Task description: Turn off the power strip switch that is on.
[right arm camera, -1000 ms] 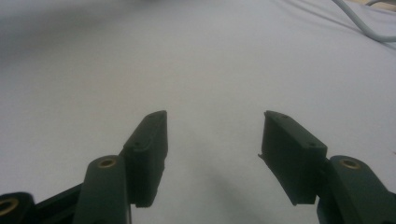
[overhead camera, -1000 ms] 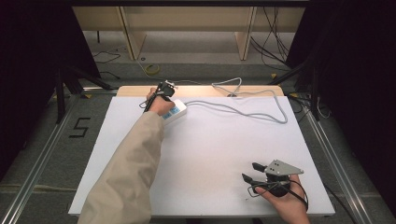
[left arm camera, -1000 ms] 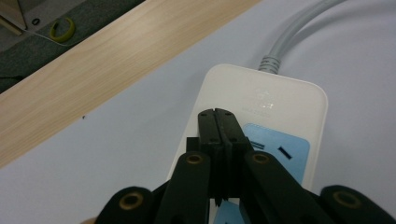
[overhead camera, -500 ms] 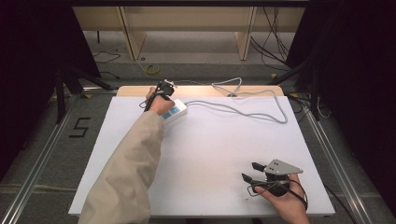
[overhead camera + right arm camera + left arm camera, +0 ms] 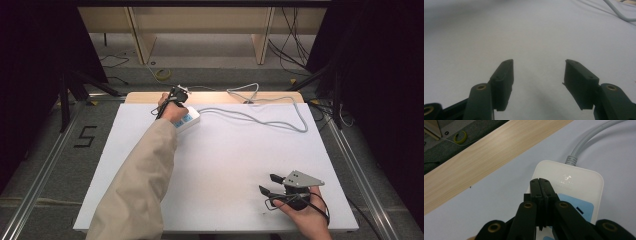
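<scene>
A white power strip with blue socket faces lies at the back left of the white board. Its grey cable loops off to the right. My left gripper is held low over the strip by a hand in a beige sleeve. In the left gripper view its jaws are pressed together, nothing between them, tips over the strip's top, near the cable end. My right gripper rests open at the board's near right, with bare board between its jaws.
A wooden strip borders the board's far edge. Beyond it are floor, loose cables and a yellow ring. Metal rails run along both sides of the table.
</scene>
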The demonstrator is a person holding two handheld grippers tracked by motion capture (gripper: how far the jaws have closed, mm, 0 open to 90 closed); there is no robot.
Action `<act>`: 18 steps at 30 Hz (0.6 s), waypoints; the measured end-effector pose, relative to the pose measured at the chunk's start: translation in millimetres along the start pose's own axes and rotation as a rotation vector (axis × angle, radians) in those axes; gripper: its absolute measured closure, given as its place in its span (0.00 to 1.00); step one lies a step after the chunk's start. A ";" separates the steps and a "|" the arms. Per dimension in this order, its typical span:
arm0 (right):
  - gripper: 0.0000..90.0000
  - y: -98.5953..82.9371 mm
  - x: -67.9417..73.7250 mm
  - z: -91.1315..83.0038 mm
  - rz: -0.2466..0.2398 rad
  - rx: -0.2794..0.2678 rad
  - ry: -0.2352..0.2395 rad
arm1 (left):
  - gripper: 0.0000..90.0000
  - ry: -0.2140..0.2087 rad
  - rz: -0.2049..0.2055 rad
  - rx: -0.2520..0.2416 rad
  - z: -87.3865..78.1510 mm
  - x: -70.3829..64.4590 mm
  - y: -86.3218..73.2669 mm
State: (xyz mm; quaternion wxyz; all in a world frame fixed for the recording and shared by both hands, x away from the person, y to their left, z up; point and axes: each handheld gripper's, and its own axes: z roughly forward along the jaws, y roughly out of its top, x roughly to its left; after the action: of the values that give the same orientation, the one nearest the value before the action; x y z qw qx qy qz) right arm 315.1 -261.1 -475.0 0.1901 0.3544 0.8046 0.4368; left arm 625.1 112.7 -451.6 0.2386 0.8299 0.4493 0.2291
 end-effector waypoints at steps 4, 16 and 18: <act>0.46 -0.2 -0.1 -0.5 0.001 -0.001 0.000 | 1.00 0.013 0.039 0.016 1.4 -4.8 3.5; 0.47 -1.5 -0.8 -2.0 0.002 -0.003 -0.002 | 1.00 0.024 0.024 0.042 -1.5 -1.4 3.7; 0.46 -1.2 -0.2 -1.7 0.003 -0.003 -0.004 | 1.00 0.020 0.026 0.045 -1.7 -1.2 3.7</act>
State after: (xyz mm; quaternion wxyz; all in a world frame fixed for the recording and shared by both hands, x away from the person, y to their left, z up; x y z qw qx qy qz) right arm 313.7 -262.6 -475.0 0.1916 0.3561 0.8031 0.4376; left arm 625.9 110.2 -448.3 0.2126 0.8384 0.4458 0.2303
